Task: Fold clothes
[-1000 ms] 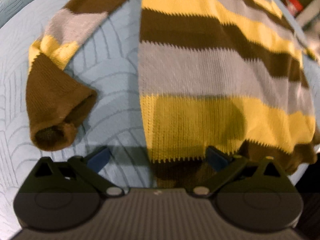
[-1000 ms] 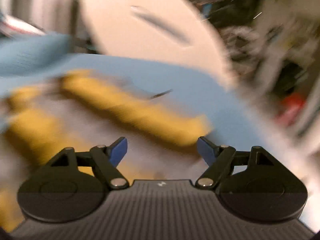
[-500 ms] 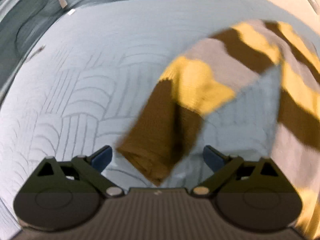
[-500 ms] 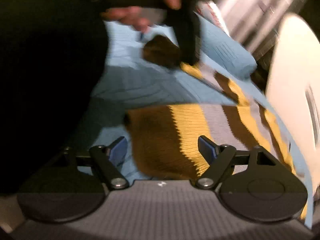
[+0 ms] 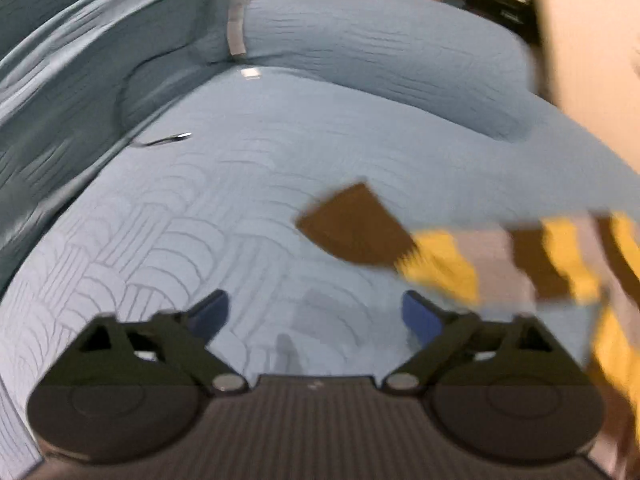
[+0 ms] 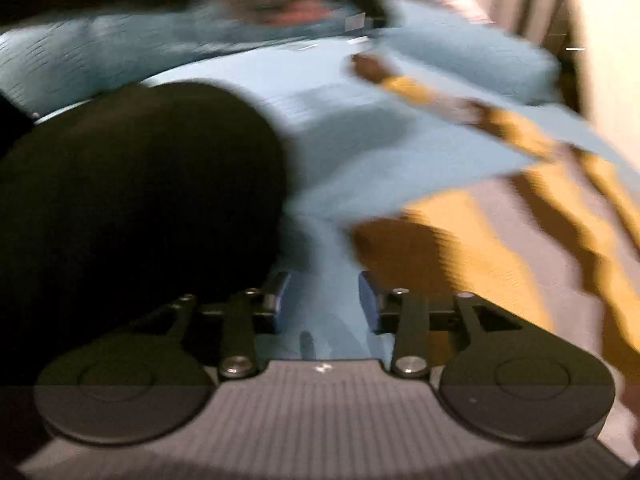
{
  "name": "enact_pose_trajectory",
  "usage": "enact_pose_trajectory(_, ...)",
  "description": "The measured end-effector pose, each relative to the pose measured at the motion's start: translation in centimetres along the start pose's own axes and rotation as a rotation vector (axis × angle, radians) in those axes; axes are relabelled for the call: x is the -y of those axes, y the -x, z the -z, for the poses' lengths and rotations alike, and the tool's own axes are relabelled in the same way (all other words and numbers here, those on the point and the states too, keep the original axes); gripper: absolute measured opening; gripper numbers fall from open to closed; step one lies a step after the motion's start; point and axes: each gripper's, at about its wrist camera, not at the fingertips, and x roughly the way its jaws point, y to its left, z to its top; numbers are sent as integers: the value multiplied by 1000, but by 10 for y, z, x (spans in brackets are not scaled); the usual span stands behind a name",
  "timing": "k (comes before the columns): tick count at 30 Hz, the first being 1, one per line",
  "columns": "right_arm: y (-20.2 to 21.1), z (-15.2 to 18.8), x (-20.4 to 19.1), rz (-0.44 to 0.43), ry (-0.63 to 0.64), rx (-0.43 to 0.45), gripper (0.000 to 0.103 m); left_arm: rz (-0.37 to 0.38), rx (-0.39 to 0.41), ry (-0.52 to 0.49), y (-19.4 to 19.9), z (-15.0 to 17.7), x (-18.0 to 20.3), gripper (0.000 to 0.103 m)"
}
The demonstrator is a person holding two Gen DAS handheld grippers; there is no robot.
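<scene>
The striped sweater (image 5: 500, 264) lay spread on the blue bed (image 5: 200, 208), one sleeve (image 5: 356, 228) stretched out away from the body, likely laid flat so it could be folded in. The left tongs (image 5: 316, 316) hung wide apart over bare quilt, gripping nothing. The right tongs (image 6: 322, 300) were opening beside the brown hem (image 6: 400, 248), nothing between them.
</scene>
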Motion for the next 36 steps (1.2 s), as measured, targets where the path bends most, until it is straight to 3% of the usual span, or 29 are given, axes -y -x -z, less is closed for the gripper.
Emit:
enact_pose_trajectory(3, 45, 31, 53, 259, -154, 3, 66, 205, -55, -70, 25, 35, 19, 102)
enact_pose_trajectory(4, 57, 41, 66, 323, -184, -20, 67, 242, -68, -79, 31, 43, 22, 102)
enact_pose_trajectory(6, 65, 60, 82, 345, -194, -108, 66, 389, -171, -136, 36, 71, 57, 102)
enact_pose_trajectory(9, 48, 80, 85, 310, -103, -295, 66, 458, -294, -221, 25, 94, 101, 102)
enact_pose_trajectory(10, 37, 88, 79, 314, -47, -368, 66, 447, -308, -248, 20, 98, 109, 101)
enact_pose_trajectory(12, 32, 101, 72, 361, 9, -422, 64, 360, -331, -343, 8, 114, 138, 101)
enact_pose_trajectory(13, 35, 107, 74, 390, -13, -405, 64, 340, -337, -363, 5, 116, 141, 101)
enact_pose_trajectory(14, 40, 108, 81, 387, -83, -380, 45, 302, -361, -392, 0, 119, 149, 98)
enact_pose_trajectory(15, 47, 106, 87, 369, -165, -362, 8, 286, -372, -388, -4, 122, 152, 98)
enact_pose_trajectory(16, 64, 101, 94, 336, -266, -312, 8, 268, -375, -387, -8, 124, 151, 98)
enact_pose_trajectory(18, 101, 83, 107, 170, -473, -130, 8, 248, -395, -401, -14, 125, 149, 93)
enact_pose_trajectory(20, 138, 64, 114, 54, -580, 55, 8, 265, -427, -415, -16, 125, 148, 88)
enact_pose_trajectory(22, 163, 51, 118, 112, -546, 115, 8, 260, -442, -403, -19, 125, 146, 87)
enact_pose_trajectory(23, 168, 51, 122, 146, -528, 103, 8, 256, -448, -400, -21, 125, 145, 86)
enact_pose_trajectory(24, 164, 54, 126, 193, -502, 45, 9, 251, -454, -396, -24, 124, 145, 85)
enact_pose_trajectory(27, 138, 86, 121, 313, -395, -287, 11, 239, -464, -412, -26, 122, 146, 82)
enact_pose_trajectory(28, 123, 100, 124, 354, -368, -396, 15, 237, -465, -417, -27, 123, 147, 81)
enact_pose_trajectory(29, 117, 108, 127, 390, -370, -445, 24, 233, -461, -426, -25, 124, 148, 76)
enact_pose_trajectory(32, 125, 115, 131, 440, -448, -389, 50, 233, -444, -457, -20, 127, 151, 63)
enact_pose_trajectory(33, 130, 115, 130, 432, -466, -351, 61, 230, -436, -463, -19, 128, 152, 51)
enact_pose_trajectory(34, 133, 114, 129, 423, -478, -321, 66, 227, -428, -469, -18, 129, 153, 42)
enact_pose_trajectory(36, 132, 113, 126, 391, -480, -306, 72, 255, -416, -480, -16, 130, 156, 6)
